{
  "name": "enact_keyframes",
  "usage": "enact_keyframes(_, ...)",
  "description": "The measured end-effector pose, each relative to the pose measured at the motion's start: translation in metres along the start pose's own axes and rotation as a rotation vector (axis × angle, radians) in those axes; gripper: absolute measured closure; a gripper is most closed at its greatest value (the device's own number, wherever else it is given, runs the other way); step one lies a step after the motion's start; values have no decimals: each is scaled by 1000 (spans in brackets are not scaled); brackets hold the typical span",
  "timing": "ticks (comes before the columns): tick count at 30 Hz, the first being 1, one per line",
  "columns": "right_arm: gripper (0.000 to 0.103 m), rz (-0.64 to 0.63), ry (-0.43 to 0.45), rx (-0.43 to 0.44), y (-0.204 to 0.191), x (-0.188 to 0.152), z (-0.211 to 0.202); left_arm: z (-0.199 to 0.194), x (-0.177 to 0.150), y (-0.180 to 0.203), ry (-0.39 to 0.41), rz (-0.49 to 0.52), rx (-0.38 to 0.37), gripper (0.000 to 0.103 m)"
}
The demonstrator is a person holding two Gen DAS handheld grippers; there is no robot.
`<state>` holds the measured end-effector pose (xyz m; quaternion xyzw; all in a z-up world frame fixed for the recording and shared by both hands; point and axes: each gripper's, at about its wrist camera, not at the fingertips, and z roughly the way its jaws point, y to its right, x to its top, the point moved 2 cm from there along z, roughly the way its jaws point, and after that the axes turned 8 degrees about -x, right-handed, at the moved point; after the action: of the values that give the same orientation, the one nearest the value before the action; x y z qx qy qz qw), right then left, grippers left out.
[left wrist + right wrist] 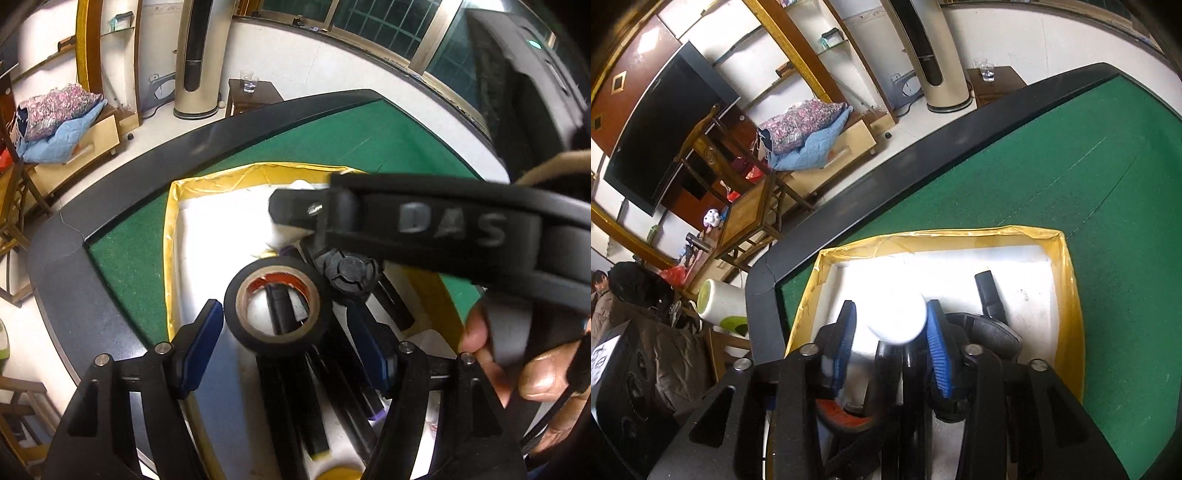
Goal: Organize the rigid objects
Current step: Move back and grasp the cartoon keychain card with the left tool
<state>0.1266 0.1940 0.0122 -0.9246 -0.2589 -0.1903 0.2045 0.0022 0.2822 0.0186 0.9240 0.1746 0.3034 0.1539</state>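
Note:
A white foam box with a yellow taped rim (pixel 170 236) (pixel 1067 280) sits on the green table. My left gripper (pixel 284 310) is open over it. A black tape roll (pixel 236 314) stands tilted between its blue pads (pixel 199 347), with a gap on the right side. My right gripper (pixel 891 306) points into the same box. A white round container (pixel 897 321) lies between its blue pads (pixel 938 350), with a small gap at the left pad. In the left wrist view the right gripper's black body (pixel 443 229) crosses above the box, held by a hand (pixel 535 373).
Several black items lie in the box, among them a short black tube (pixel 990 295) and a black knob (pixel 351 273). An orange-red part (pixel 842 413) shows under my right gripper. The green felt (pixel 1071 155) has a raised black edge (pixel 886 177). Furniture stands beyond.

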Motion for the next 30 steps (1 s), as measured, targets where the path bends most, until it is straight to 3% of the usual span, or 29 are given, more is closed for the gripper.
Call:
enact_keyframes(10,64,73,96,85,16,-34,-78,-39,-22,22,55,11,-29,34)
enact_keyframes(14,64,131,139,126,38,-71,-120,-62,-37,42,87,45,-67,34)
enact_keyframes(20,63,194,206,90,88,-149,-183,-79,-69,96,86,127,-159,34)
enact_keyframes(25,51,285,280,27,143,-212,-225,-61,-98,158,8,212,-229,34)
enact_keyframes(30,49,397,313,-35,201,-245,-231,-20,-129,206,-120,240,-252,30)
